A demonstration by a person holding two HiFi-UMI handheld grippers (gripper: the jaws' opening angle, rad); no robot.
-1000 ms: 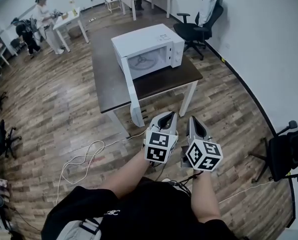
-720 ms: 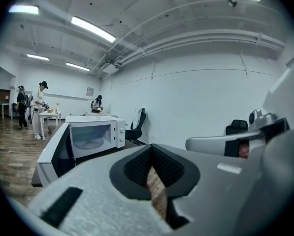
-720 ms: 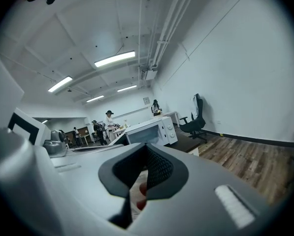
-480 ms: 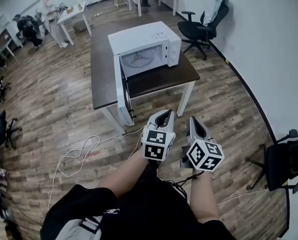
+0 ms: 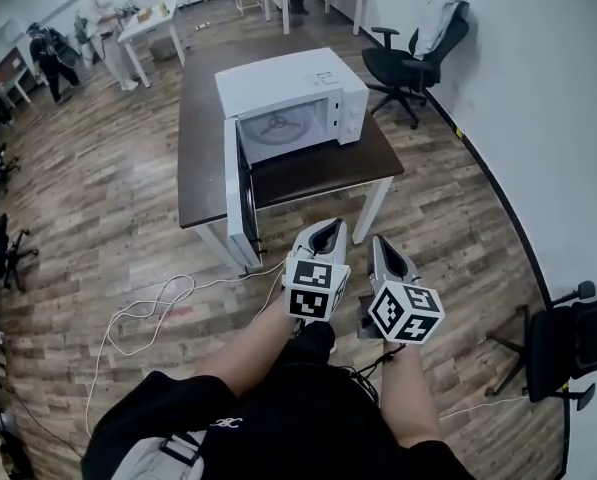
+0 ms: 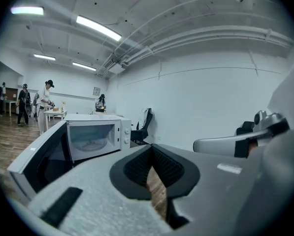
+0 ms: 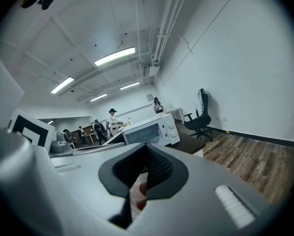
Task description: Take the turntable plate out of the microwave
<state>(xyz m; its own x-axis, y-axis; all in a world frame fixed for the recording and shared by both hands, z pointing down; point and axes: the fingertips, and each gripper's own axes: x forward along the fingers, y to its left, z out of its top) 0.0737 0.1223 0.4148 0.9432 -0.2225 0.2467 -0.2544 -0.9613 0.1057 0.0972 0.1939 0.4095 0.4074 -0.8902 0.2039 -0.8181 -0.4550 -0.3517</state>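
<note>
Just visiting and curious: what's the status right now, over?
Left gripper and right gripper shut, empty, short of the table. Turntable plate inside microwave. Door open, nothing seen blocking.

Long tube lamps [image 6: 98, 28] on the ceiling give bright, even, cool light, and the white wall [image 5: 538, 88] throws it back. Shadows are soft, with a faint one beneath the surface [image 5: 203, 158]. The head view bows the floor [image 5: 108, 218] at its edges. Both gripper views have black, rounded corners. There the left tool [image 6: 152, 156] and right tool [image 7: 146, 154] look blurred, while the microwave [image 6: 90, 136] stays fairly sharp.
</note>
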